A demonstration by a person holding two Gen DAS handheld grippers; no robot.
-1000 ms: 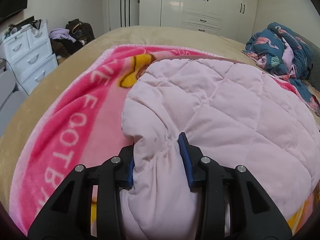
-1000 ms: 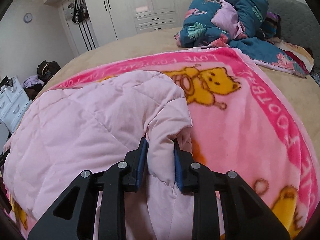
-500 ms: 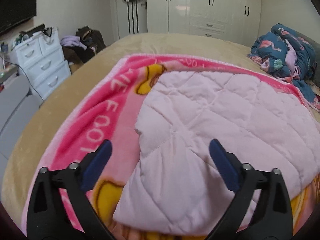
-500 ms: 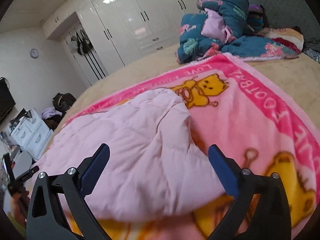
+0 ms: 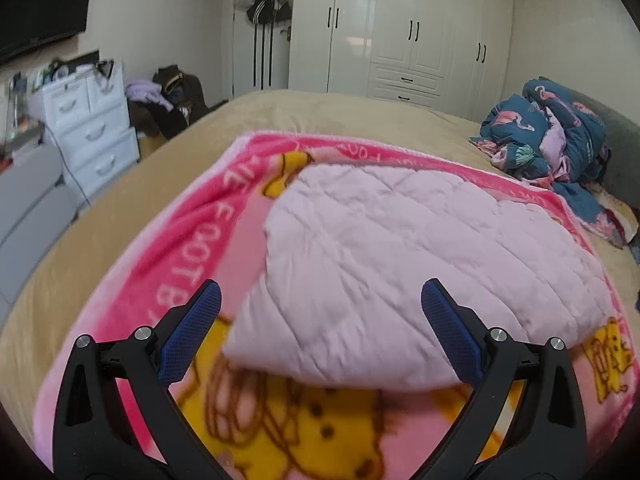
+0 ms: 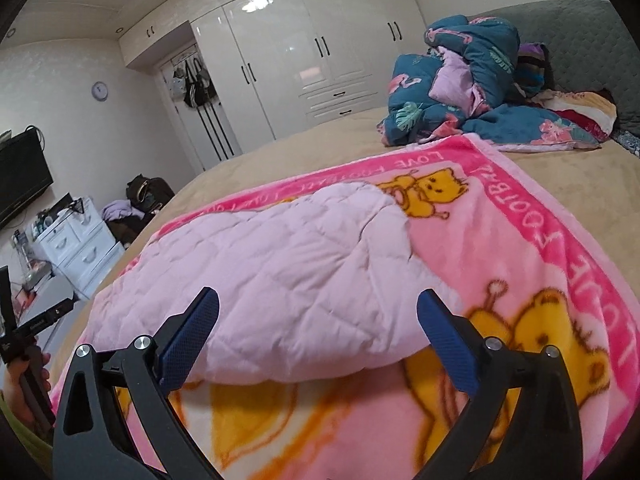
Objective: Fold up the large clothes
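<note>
Both sets of tongs hang above the near edge of the bed with nothing in them. The left gripper (image 5: 320,332) has its blue-padded fingers (image 5: 191,336) spread wide, and the right gripper (image 6: 318,334) stands just as wide, its pads (image 6: 448,346) well apart. Neither touches cloth. Ahead of them, and partly between their tips as each camera sees it, lies the pale pink quilted garment (image 5: 400,264) (image 6: 272,276), folded into a thick, roughly rectangular bundle with its rounded fold edge nearest the tongs. It rests on a bright pink fleece blanket (image 5: 168,264) (image 6: 532,264) printed with yellow bears and white lettering, which spreads out under and past both grippers on either side. That blanket lies on the tan bedcover (image 5: 332,116) (image 6: 344,132). Farther off, beyond the bundle and toward the right of the tongs, a heap of dark teal bedding with flamingo print (image 5: 548,136) (image 6: 460,92) sits near the grey headboard (image 6: 576,44). Straight ahead across the room stands a white wardrobe (image 5: 404,32) (image 6: 312,44), and off to the left a white chest of drawers (image 5: 92,120) (image 6: 76,244) beside a pile of dark clothes on the floor. At the far left of the right camera's view a hand (image 6: 22,392) holds a black handle.
</note>
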